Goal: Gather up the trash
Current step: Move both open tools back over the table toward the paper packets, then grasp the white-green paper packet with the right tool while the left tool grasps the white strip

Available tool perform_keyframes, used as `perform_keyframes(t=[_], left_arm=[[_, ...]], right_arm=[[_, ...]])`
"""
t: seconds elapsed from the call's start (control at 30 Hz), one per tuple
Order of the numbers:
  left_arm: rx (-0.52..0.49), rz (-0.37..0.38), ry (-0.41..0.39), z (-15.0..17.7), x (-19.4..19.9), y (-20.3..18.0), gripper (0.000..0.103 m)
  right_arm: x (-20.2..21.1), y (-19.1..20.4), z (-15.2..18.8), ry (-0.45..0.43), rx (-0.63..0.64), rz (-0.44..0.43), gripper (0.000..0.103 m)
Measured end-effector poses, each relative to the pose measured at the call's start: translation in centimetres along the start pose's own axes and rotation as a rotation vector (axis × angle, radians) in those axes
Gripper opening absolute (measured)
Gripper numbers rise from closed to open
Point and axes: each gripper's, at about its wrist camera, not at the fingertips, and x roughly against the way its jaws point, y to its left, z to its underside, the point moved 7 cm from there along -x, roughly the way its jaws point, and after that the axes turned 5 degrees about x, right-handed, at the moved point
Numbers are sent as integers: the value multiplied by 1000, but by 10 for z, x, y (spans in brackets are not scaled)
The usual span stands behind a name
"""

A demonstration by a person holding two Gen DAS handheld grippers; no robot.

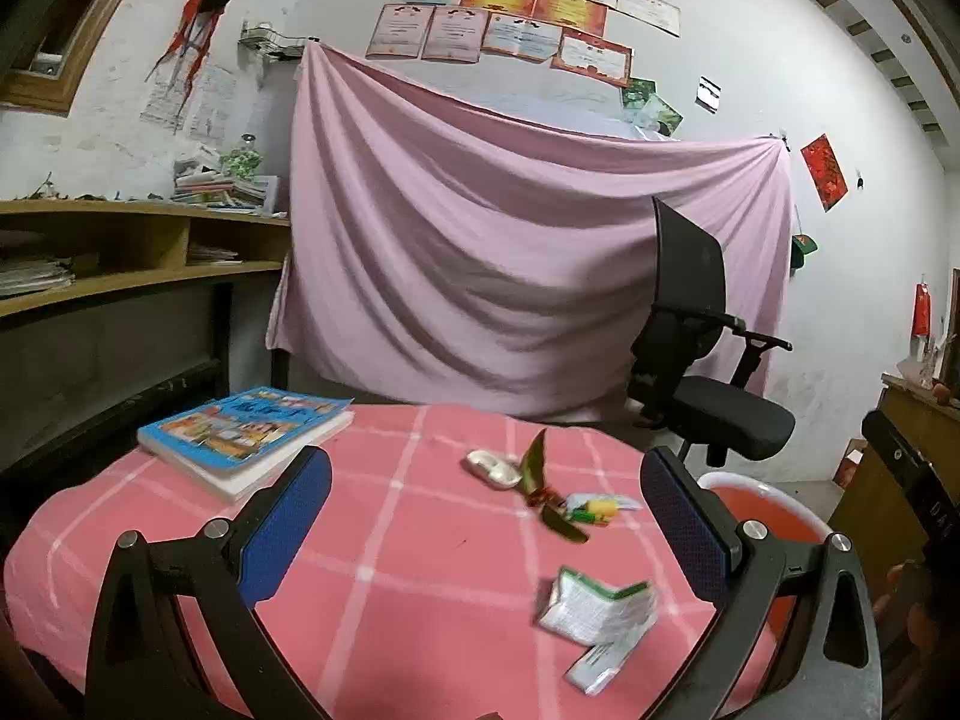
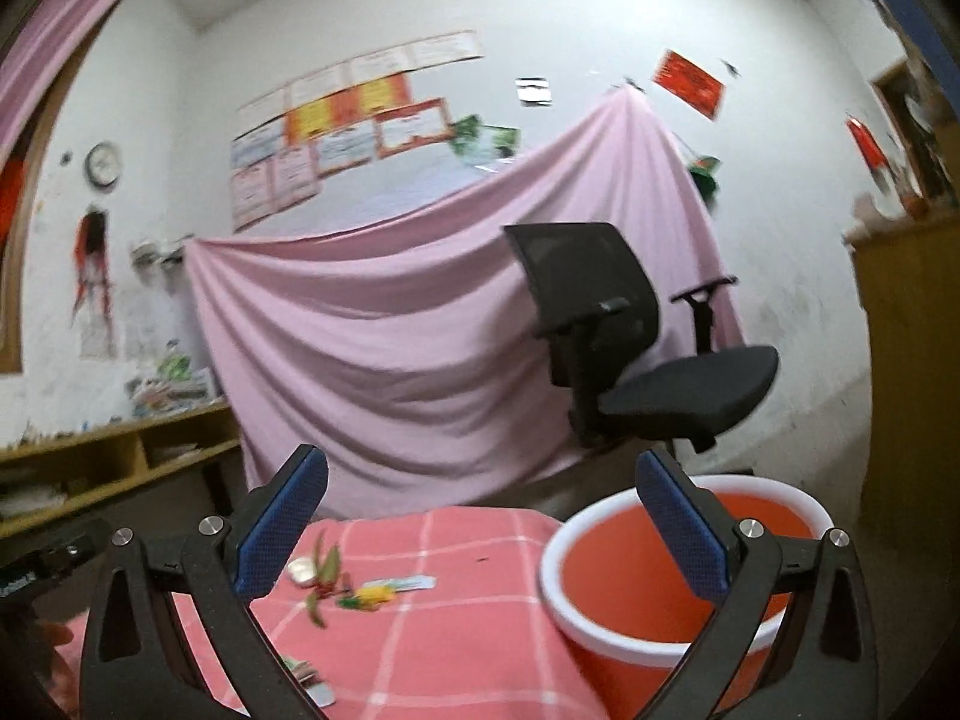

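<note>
Overhead, both grippers, left gripper (image 1: pixel 486 531) and right gripper (image 2: pixel 482 525), hang with blue-padded fingers spread apart, gripping nothing. Trash lies toward the right edge of the pink checked tablecloth (image 1: pixel 390 546): a crumpled silver-and-green wrapper (image 1: pixel 597 603), green leaves (image 1: pixel 543 495), a yellow-green sachet (image 1: pixel 597 507). Just beside that edge stands the red white-rimmed bucket (image 2: pixel 606 576).
</note>
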Motion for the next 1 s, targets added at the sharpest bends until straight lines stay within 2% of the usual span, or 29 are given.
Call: perform_keyframes(t=[0.2,0.37,0.53,0.63,0.83,0.9,1.0], left_arm=[[10,-34,24,13,9,20,101],[-3,-90,67,20,2,37,101],[-21,-165,162,36,-15,59,101],[-36,-184,198,43,-20,69,101],[-32,-199,208,45,-23,80,101],[-30,-220,218,45,-26,85,101],[-22,-250,242,48,-29,94,101]], right_arm=[[-4,35,18,60,109,-57,103],[-13,48,30,120,157,-82,103],[-30,53,45,233,164,-129,103],[-39,60,55,309,172,-180,103],[-64,87,89,542,205,-363,103],[-67,94,99,598,230,-398,103],[-66,107,110,651,273,-437,97]])
